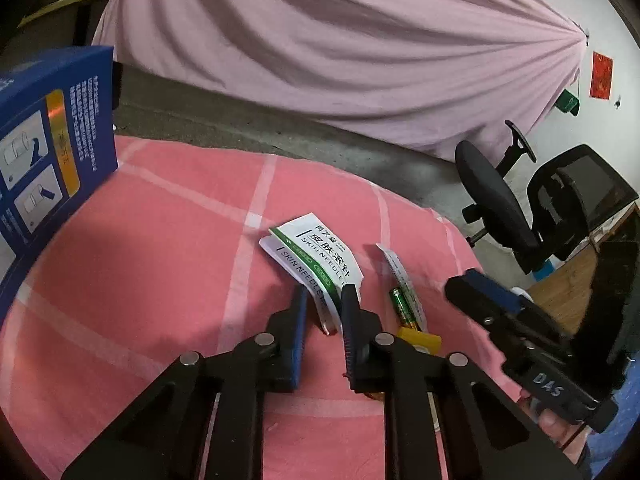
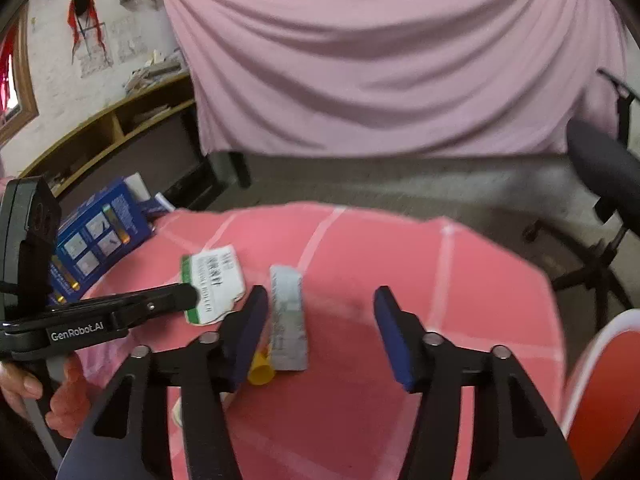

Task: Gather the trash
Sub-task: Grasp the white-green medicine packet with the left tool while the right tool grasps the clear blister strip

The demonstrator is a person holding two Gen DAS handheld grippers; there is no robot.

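A white and green torn wrapper (image 1: 316, 264) printed "SKIN NEEDLE" lies on the pink checked cloth (image 1: 160, 272). My left gripper (image 1: 324, 304) is open, its fingers on either side of the wrapper's near end. The wrapper also shows in the right wrist view (image 2: 214, 288). A green battery (image 1: 402, 306) lies beside a thin white packet (image 1: 404, 280), with a yellow piece (image 1: 420, 340) near them. My right gripper (image 2: 320, 316) is open and empty above the cloth, right of a grey packet (image 2: 288, 320) and the yellow piece (image 2: 261, 370).
A blue box (image 1: 48, 148) stands at the left edge of the cloth, also in the right wrist view (image 2: 100, 236). A black office chair (image 1: 520, 208) stands on the floor to the right. A red container rim (image 2: 600, 380) is at the lower right.
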